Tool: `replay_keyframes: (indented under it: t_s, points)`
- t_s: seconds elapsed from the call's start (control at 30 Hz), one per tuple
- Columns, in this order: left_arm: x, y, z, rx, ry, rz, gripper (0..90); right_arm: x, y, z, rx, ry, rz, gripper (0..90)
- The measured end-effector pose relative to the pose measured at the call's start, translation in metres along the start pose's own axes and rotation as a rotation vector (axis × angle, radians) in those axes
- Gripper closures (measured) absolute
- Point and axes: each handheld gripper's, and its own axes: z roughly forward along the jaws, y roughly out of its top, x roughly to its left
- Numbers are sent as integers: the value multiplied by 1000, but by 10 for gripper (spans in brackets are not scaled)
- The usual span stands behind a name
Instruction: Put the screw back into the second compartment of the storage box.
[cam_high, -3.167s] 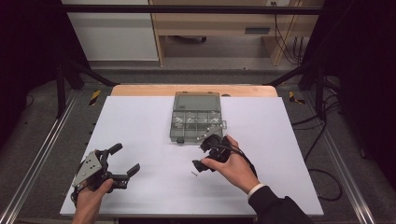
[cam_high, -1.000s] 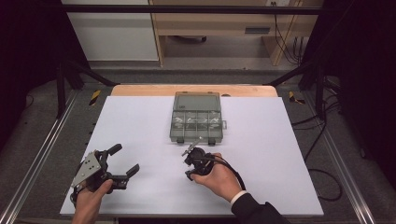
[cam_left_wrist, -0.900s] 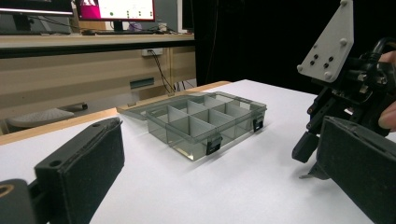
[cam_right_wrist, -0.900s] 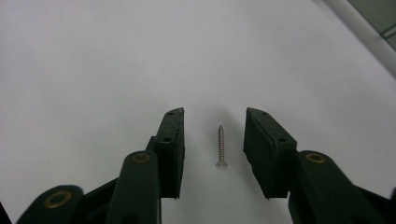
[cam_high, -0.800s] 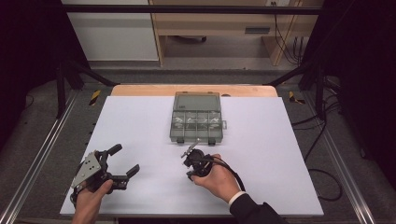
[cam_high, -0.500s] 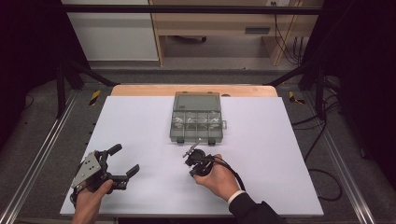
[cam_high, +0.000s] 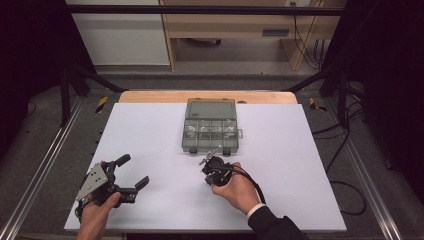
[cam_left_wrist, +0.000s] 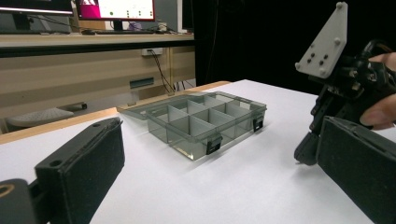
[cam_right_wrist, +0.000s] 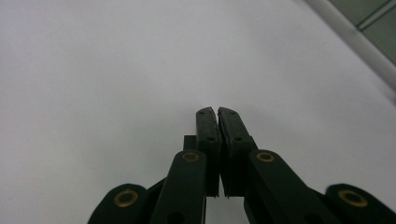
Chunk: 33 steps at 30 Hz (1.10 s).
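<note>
Approach step, likely: right tongs (cam_high: 209, 164) closed, empty, at box's (cam_high: 210, 126) 6 o'clock; left tongs (cam_high: 131, 171) wide. Next: open.

Spread black jaws, clear compartment box (cam_left_wrist: 205, 122) lid open, other gripper (cam_left_wrist: 348, 88) right

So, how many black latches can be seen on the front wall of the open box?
2. On the box, one latch is at the near corner, the other latch at the far corner.
</note>
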Motion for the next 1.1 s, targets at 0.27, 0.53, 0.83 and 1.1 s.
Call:
replay_keyframes:
  t_s: [0.27, 0.53, 0.83, 1.1]
  points:
    - [-1, 0, 1, 7, -1, 8, 9, -5, 5, -16, -65, -4, 5, 881]
    - [-2, -1, 0, 14, 1, 6, 9, -7, 6, -24, -102, 10, 1, 881]
    - [-1, -1, 0, 12, 8, 4, 9, -16, 9, -35, -133, -12, 5, 881]
    - [-1, 0, -1, 9, 10, 5, 9, -27, 23, -41, -150, -38, 15, 881]
